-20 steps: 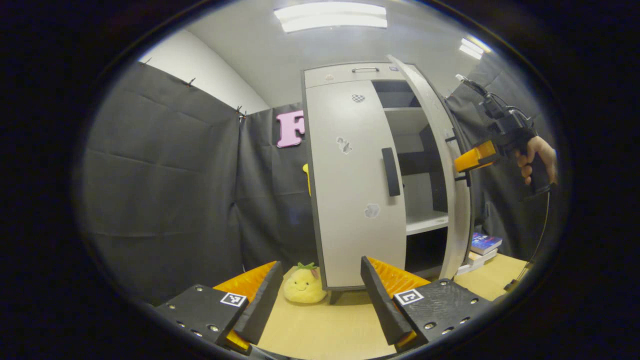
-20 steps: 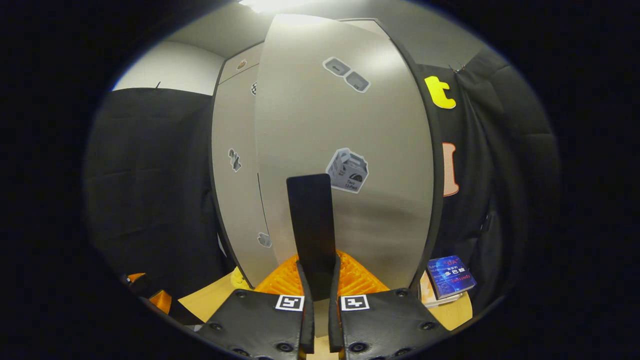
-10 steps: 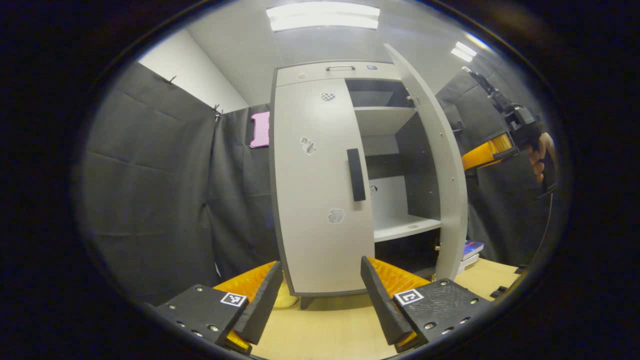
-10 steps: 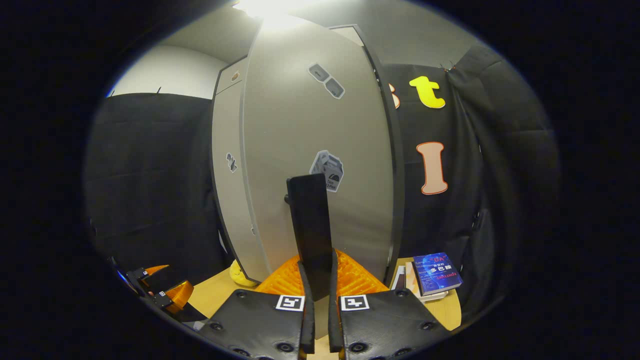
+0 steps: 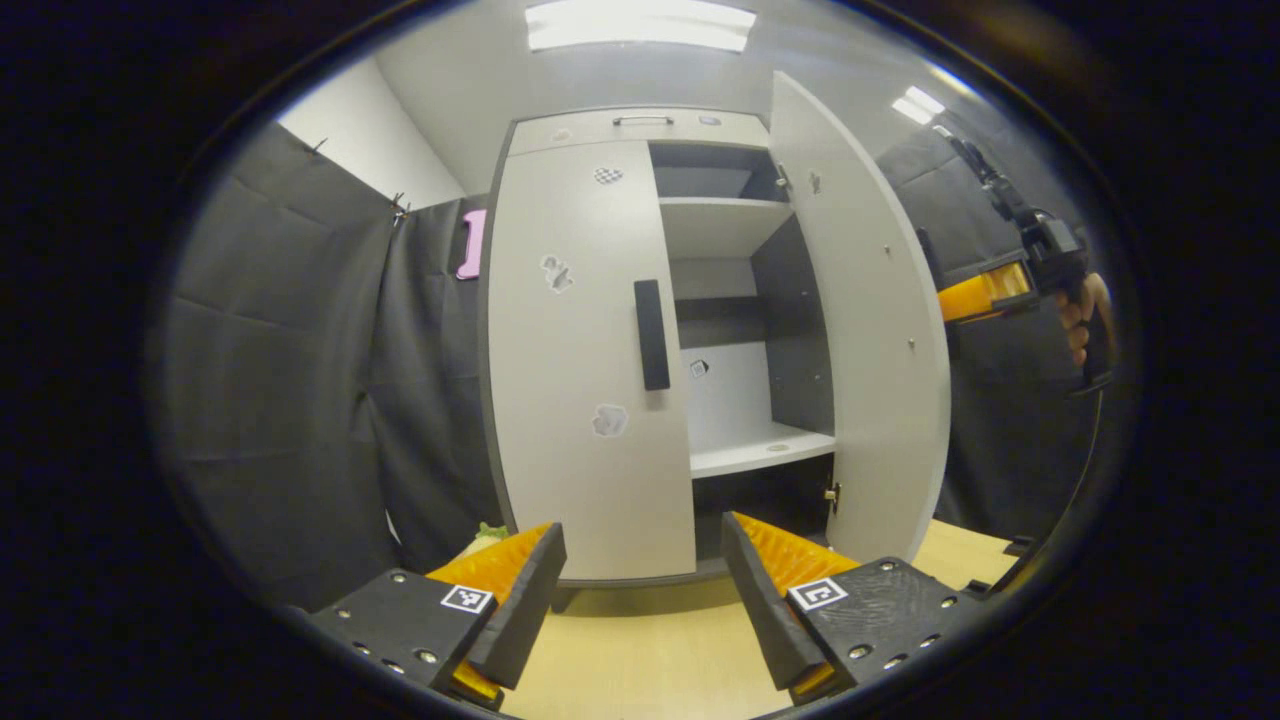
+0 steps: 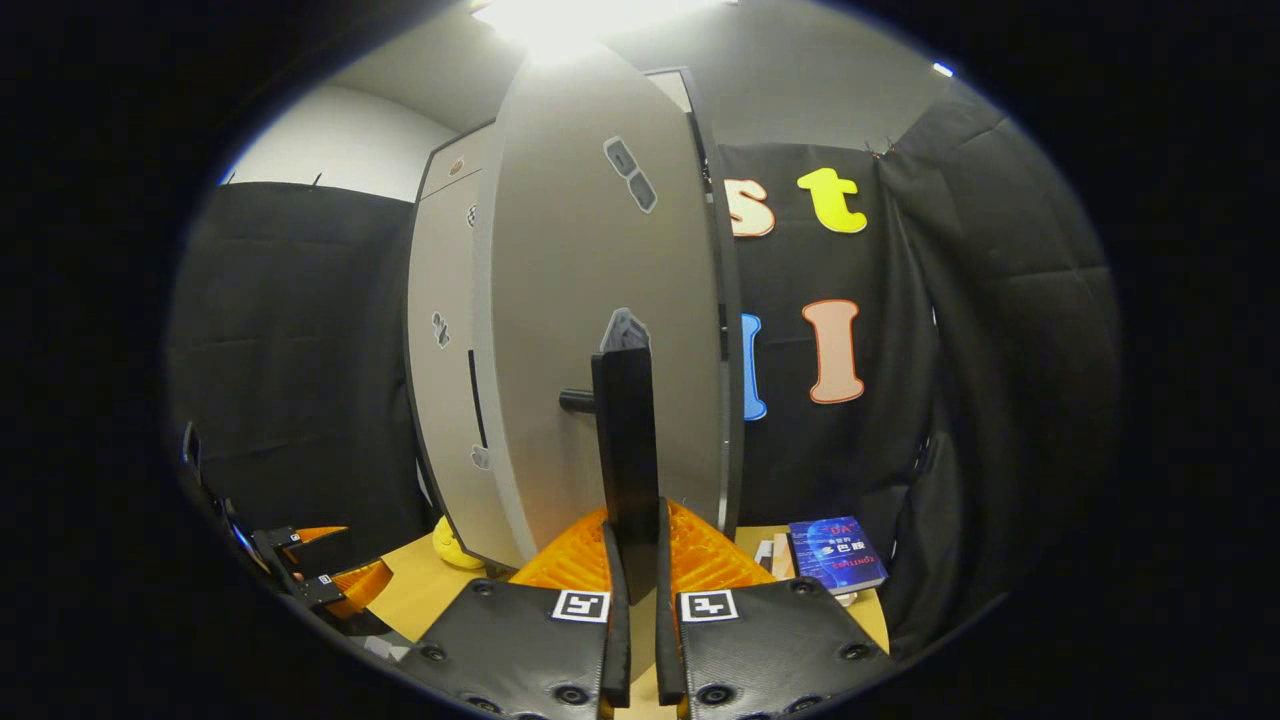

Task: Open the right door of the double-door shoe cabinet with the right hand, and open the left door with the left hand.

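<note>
On a pale wooden worktop (image 5: 640,660) stands a grey double-door shoe cabinet (image 5: 600,130). From the left gripper view, its right door (image 5: 870,330) is swung wide, baring inner shelves (image 5: 760,450), while the left door (image 5: 580,400) sits closed with its dark handle (image 5: 652,334) untouched. The left gripper (image 5: 636,590) hovers in front, fingers spread apart, holding nothing. Farther right, a hand (image 5: 1085,320) holds the other gripper behind the open door. The right gripper view adds the door's outer face: the right gripper (image 6: 636,610) has its fingers clamped on the right door handle (image 6: 625,450). Books (image 6: 835,555) and a yellow plush toy (image 6: 450,548) lie beside the cabinet.
</note>
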